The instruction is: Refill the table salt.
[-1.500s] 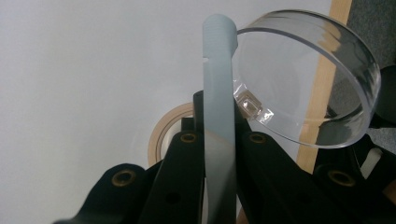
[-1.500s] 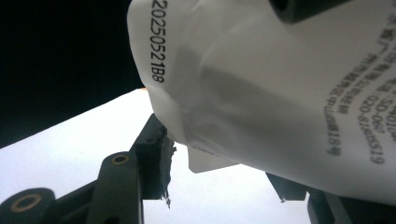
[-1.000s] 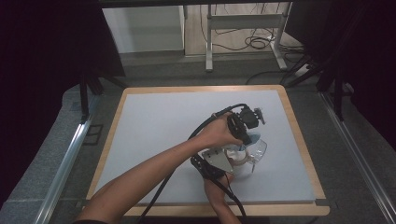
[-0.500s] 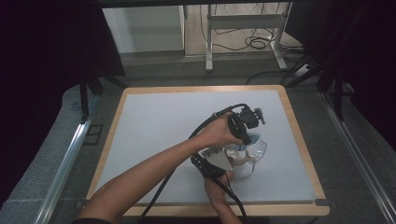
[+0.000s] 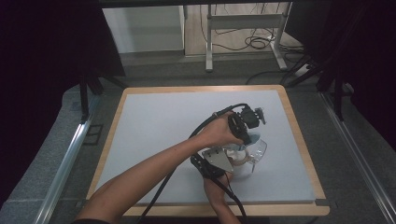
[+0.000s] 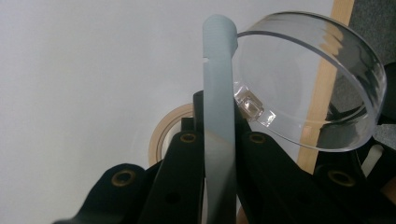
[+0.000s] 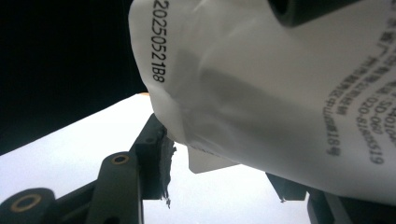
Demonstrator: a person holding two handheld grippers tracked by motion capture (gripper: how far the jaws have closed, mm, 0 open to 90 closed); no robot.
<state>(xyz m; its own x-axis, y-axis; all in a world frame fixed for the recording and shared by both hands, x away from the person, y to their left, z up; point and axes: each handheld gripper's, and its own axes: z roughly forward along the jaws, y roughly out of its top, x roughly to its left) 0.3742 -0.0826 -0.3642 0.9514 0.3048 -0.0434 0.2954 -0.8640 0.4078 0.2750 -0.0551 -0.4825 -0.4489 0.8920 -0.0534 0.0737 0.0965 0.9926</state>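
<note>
My left gripper [image 5: 245, 133] reaches in from the left over a clear round cup [image 5: 256, 154] at the right of the mat. In the left gripper view its jaws [image 6: 219, 107] are shut on the cup's flat pale blue handle [image 6: 217, 70], and the clear cup [image 6: 308, 79] sticks out to the right of it. My right gripper [image 5: 236, 161], with its grey plate, comes in from the near edge just beside the cup. In the right gripper view it [image 7: 222, 168] holds a white printed packet [image 7: 280, 93] between its pads, tilted overhead.
The pale grey mat [image 5: 163, 130] lies in a wooden frame [image 5: 299, 140], with open mat to the left and back. A beige tape ring [image 6: 159, 135] lies on the mat behind the left jaws. Cables trail from both grippers toward the near edge.
</note>
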